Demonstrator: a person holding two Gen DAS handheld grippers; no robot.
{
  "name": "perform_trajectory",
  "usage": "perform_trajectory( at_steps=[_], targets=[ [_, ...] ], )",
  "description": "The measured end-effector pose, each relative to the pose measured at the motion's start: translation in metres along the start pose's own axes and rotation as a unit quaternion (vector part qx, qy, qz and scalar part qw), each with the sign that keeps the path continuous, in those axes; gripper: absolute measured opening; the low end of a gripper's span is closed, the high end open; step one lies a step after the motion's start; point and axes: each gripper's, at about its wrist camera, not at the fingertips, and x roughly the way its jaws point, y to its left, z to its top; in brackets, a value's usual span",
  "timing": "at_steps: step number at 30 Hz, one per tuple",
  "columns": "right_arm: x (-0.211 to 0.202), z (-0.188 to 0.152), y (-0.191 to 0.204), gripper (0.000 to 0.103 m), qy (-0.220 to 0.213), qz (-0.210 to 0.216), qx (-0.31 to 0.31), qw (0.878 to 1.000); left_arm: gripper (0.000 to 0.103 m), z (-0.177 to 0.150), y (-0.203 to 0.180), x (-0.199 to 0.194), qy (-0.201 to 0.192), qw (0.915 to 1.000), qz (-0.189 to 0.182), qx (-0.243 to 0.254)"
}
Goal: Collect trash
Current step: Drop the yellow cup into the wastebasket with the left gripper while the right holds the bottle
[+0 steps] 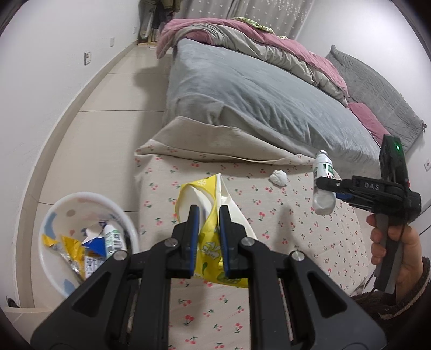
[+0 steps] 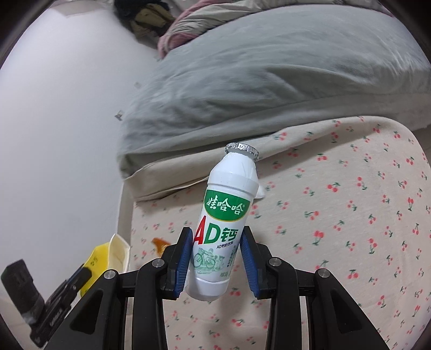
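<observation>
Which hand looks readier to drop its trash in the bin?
Probably left: the left gripper, pinching a yellow wrapper, hangs beside the bin. The right gripper holds its bottle farther off.

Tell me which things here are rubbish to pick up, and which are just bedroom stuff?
Rubbish job: yellow wrapper in the left gripper; white drink bottle in the right gripper; crumpled tissue on the bed; bin holding other rubbish.

Just lying about: grey blanket; pink quilt; cherry sheet.

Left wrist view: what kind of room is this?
A bedroom, most likely: a bed with a grey blanket, a rumpled pink quilt, and clothes hanging at the far wall.
</observation>
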Motion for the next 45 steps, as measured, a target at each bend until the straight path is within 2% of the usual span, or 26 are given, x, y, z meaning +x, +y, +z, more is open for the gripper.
perform_trajectory(
  at_steps=[6, 14, 27, 28, 29, 30, 31, 32, 39, 45],
  targets=[
    [0.005, -0.010, 0.034, 0.037, 0.004, 0.012, -0.031, 0.999, 0.016, -0.007, 0.027, -0.014, -0.012, 0.9996, 0.021, -0.012],
    [0.019, -0.019, 0.071, 0.037, 0.017, 0.025, -0.068, 0.997, 0.016, -0.020, 0.082, -0.028, -0.015, 0.9974, 0.055, -0.045],
    [0.040, -0.033, 0.108, 0.037, 0.041, 0.034, -0.107, 0.993, 0.016, -0.027, 0.134, -0.024, -0.019, 0.9902, 0.105, -0.090],
    [0.041, -0.034, 0.111, 0.037, 0.043, 0.036, -0.111, 0.992, 0.019, -0.028, 0.137, -0.022, -0.016, 0.9896, 0.105, -0.097],
    [0.044, -0.036, 0.115, 0.037, 0.045, 0.037, -0.115, 0.992, 0.031, -0.029, 0.141, -0.019, -0.006, 0.9887, 0.106, -0.106],
    [0.045, -0.036, 0.116, 0.037, 0.047, 0.039, -0.118, 0.991, 0.050, -0.030, 0.143, -0.019, -0.002, 0.9875, 0.108, -0.115],
    [0.045, -0.038, 0.119, 0.037, 0.050, 0.041, -0.123, 0.990, 0.062, -0.031, 0.146, -0.020, -0.001, 0.9861, 0.110, -0.124],
    [0.045, -0.040, 0.123, 0.037, 0.052, 0.043, -0.128, 0.990, 0.078, -0.032, 0.149, -0.021, -0.003, 0.9848, 0.111, -0.133],
    [0.056, -0.053, 0.149, 0.037, 0.067, 0.051, -0.155, 0.984, 0.087, -0.043, 0.160, -0.026, 0.028, 0.9787, 0.146, -0.141],
    [0.078, -0.068, 0.178, 0.037, 0.091, 0.059, -0.181, 0.977, 0.090, -0.051, 0.168, -0.033, 0.032, 0.9756, 0.166, -0.140]
  ],
)
